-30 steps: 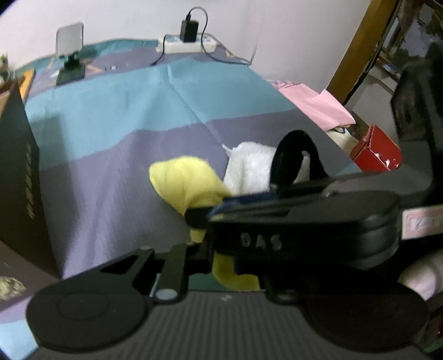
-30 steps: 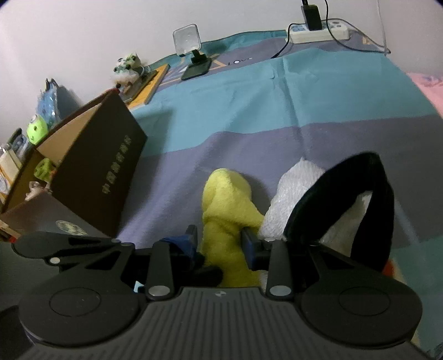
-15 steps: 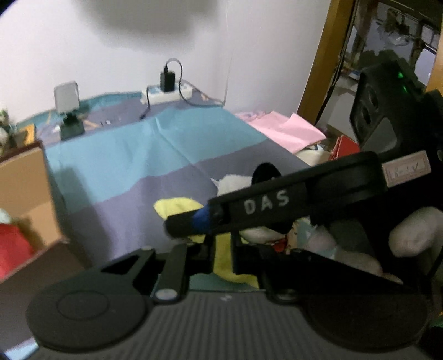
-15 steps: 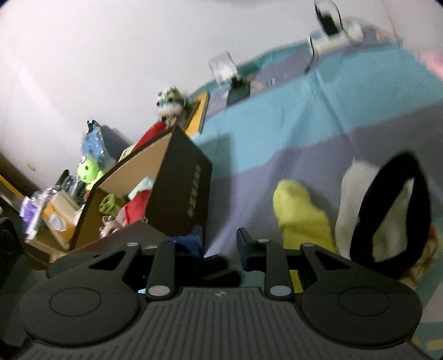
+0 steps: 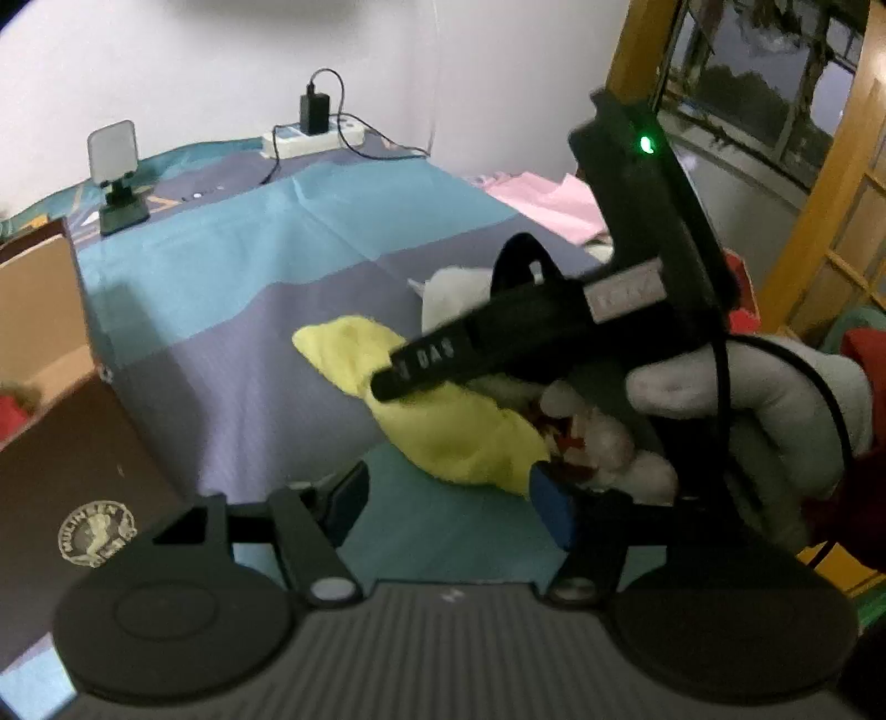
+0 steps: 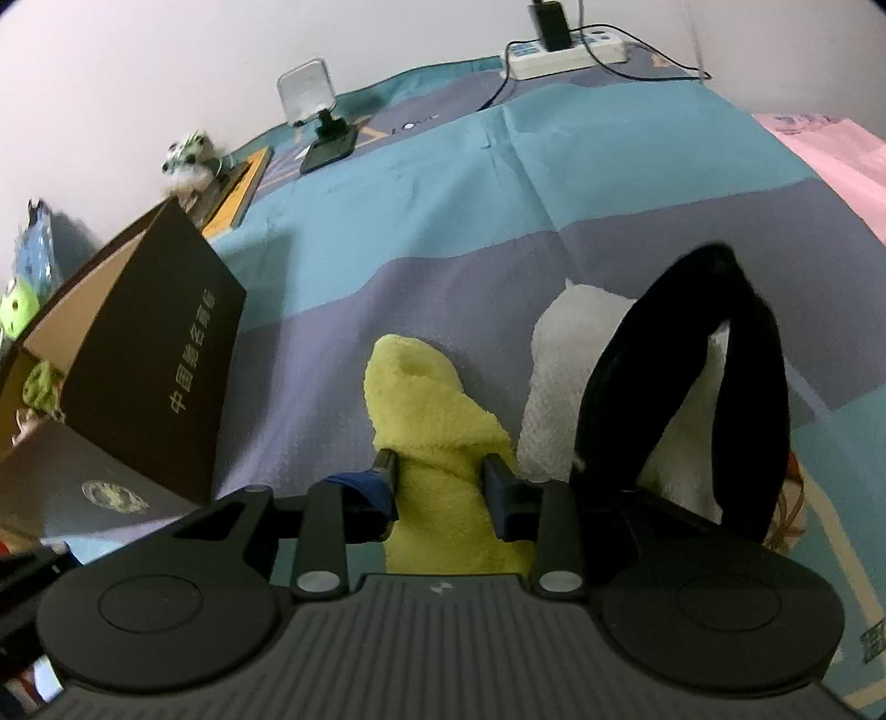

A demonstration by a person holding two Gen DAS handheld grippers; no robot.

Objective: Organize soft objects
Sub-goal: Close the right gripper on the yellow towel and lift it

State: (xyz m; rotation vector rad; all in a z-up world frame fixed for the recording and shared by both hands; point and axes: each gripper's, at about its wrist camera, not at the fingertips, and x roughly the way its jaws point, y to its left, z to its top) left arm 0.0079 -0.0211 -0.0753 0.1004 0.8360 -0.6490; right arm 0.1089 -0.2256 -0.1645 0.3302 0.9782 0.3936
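Note:
A yellow fuzzy sock (image 6: 437, 437) lies on the blue and purple bedspread (image 6: 554, 183), also seen in the left wrist view (image 5: 443, 421). Beside it is a white plush piece (image 6: 559, 376) with a black band (image 6: 686, 376) standing over it. My right gripper (image 6: 440, 487) has its jaws on either side of the sock, touching it. My left gripper (image 5: 443, 504) is open and empty just in front of the sock. The right gripper's body (image 5: 554, 327) crosses the left wrist view above the sock.
An open cardboard box (image 6: 138, 354) with soft toys inside stands at the left. A phone stand (image 6: 315, 111), a power strip (image 6: 570, 50) with cables and a book with a small plush (image 6: 191, 158) are at the back. Pink cloth (image 5: 548, 199) lies at the right.
My right gripper swung towards the box and came back, its jaws now around the yellow sock. My left gripper has pulled back and opened.

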